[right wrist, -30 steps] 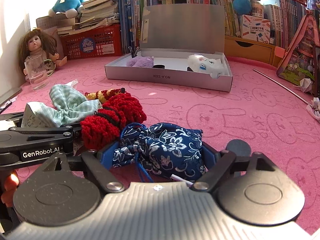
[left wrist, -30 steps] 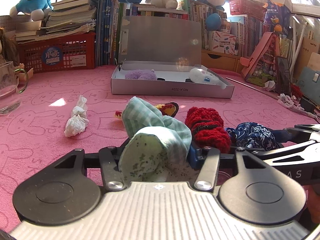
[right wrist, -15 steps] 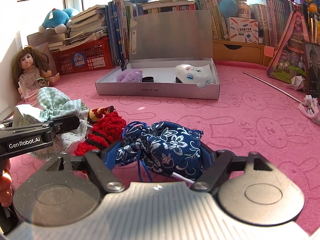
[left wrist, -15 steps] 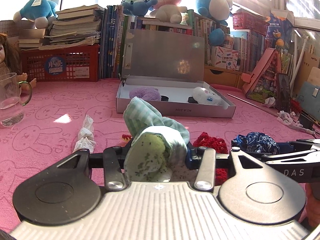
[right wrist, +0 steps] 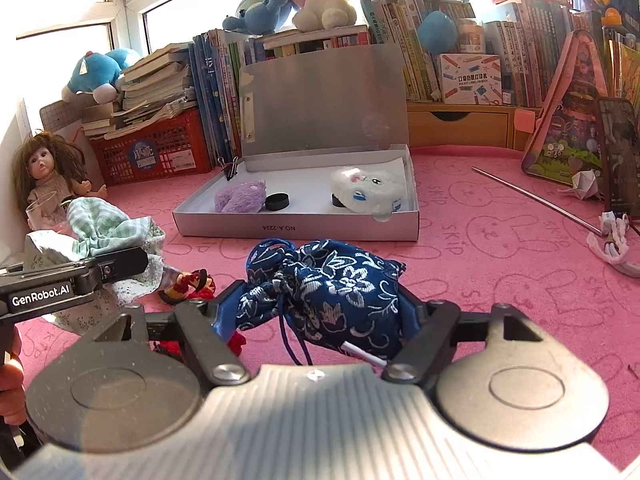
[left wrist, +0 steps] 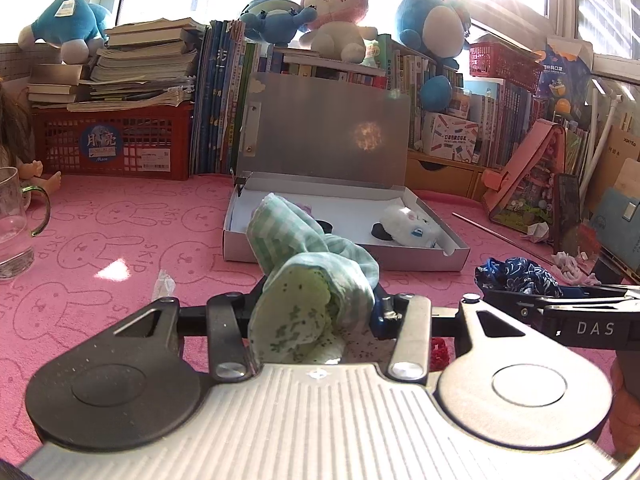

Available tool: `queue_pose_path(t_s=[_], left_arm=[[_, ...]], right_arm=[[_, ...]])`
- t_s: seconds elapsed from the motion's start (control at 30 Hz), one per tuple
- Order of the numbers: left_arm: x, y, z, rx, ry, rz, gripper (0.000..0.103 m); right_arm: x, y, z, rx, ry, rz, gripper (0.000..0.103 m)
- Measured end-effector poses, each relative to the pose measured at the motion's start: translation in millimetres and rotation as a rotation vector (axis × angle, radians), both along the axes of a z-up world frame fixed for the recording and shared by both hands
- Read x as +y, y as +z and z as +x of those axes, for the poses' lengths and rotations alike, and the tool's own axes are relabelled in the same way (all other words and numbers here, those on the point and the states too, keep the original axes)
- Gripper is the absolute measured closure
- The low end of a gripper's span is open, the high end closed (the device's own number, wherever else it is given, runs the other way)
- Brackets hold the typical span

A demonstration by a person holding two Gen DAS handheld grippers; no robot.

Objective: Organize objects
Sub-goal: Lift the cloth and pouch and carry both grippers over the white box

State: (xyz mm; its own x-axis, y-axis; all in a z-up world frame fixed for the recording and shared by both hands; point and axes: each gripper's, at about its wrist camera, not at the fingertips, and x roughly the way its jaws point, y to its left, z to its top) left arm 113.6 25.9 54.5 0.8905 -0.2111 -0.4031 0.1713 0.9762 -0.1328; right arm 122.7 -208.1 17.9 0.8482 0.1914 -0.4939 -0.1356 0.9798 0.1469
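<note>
Soft green cloth [left wrist: 316, 276] is sitting clenched in the left gripper [left wrist: 316, 312]; the right gripper [right wrist: 320, 312] is grasping a limp blue pouch [right wrist: 324, 284], both raised before the box [right wrist: 296, 228].

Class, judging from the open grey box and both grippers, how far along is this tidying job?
Done: purple fluffy toy and white plush toy lie in the open grey box. In hand: left hand-held gripper grips the green checked cloth pouch; right hand-held gripper grips the navy floral drawstring pouch. Left: red knitted item on the mat.
</note>
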Motion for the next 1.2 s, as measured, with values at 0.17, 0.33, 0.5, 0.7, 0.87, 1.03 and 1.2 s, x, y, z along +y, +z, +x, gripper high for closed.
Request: queue_pose_path(t_s=[0.17,0.33,0.5,0.7,0.87,1.03,1.2], left_arm=[[2,9,17,0.015,-0.013,-0.029,0.051],[1,17,43,0.043,-0.039,-0.037,0.051],[0,28,73,0.038,-0.040,-0.041,0.051],[2,41,116,0.049,-0.048,-0.056,0.051],[5,52,156,0.061,-0.043,-0.090,0.051],[2,53,191,0.059,-0.039,-0.096,0.051],[-4,41,229,0.078,-0.035,-0.119,0.051]], right_arm=[[-10,12,18,-0.002,-0.017,0.022,0.029],[-16,25,39,-0.007,-0.023,0.020,0.029],[-22,34,66,0.003,-0.027,0.023,0.029],[-34,45,102,0.021,-0.034,0.056,0.030],[-43,50,133,0.045,-0.032,0.111,0.030],[-48,47,161,0.071,-0.035,0.137,0.030],[-42,44,189,0.075,-0.024,0.106,0.030]])
